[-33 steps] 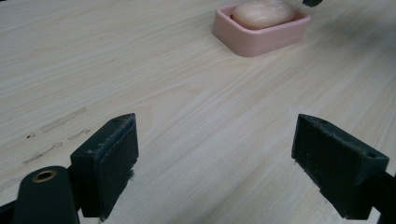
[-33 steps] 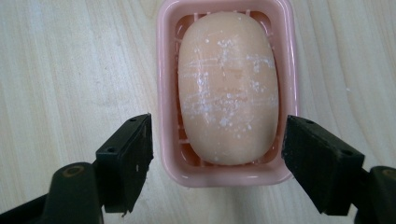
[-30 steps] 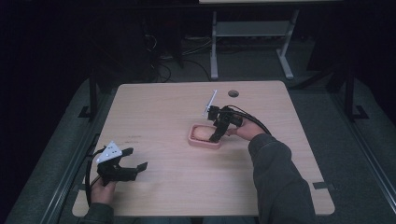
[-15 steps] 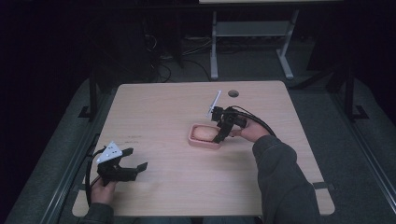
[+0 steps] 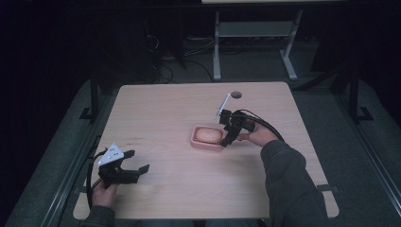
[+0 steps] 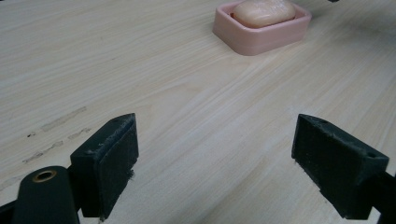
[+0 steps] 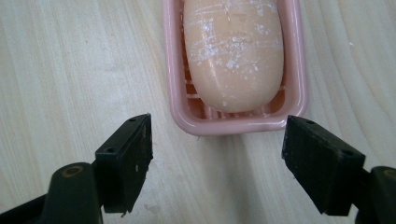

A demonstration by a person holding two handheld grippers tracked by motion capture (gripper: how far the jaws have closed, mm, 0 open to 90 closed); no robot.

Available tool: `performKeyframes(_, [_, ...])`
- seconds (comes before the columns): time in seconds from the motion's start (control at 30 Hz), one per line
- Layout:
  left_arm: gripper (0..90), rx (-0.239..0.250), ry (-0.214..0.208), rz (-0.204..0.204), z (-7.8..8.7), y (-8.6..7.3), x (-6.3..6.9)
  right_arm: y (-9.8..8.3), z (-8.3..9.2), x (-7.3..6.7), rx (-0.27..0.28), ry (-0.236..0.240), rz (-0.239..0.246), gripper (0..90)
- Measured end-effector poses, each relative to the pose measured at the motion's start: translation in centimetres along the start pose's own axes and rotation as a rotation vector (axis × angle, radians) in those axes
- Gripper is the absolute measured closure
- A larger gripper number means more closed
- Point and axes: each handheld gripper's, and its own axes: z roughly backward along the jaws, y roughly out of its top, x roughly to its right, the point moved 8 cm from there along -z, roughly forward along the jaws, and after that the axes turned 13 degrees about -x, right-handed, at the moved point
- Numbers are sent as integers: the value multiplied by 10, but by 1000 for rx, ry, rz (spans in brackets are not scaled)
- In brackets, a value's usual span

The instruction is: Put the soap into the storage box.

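Soap (image 7: 233,53) is sitting in the pink dish (image 5: 196,142) mid-table, right gripper (image 5: 227,140) spread wide just short of the dish's near end, left gripper (image 5: 135,169) gaping well away from it, so looks like nothing's grabbed yet.

A pink rectangular plastic soap dish (image 7: 173,70) lies on the pale wood-grain tabletop (image 7: 70,60), holding an oval peach soap bar (image 7: 233,51) flecked with white. Just short of the dish's near end, the right hand-held gripper (image 7: 217,161) has its two black jaws spread wide, touching nothing
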Motion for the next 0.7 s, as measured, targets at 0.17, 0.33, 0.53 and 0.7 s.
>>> performKeyframes(0.17, [143,0,1,0,0,0,0,-3,2,-1,-3,-2,1,240])
performKeyframes(0.33, [143,0,1,1,0,0,0,-4,4,-3,-3,-7,7,240])
performKeyframes(0.53, [143,-1,2,0,0,0,0,-7,5,-5,-10,-10,9,240])
performKeyframes(0.7, [143,2,3,-3,0,0,0,-12,4,-7,-4,-13,5,240])
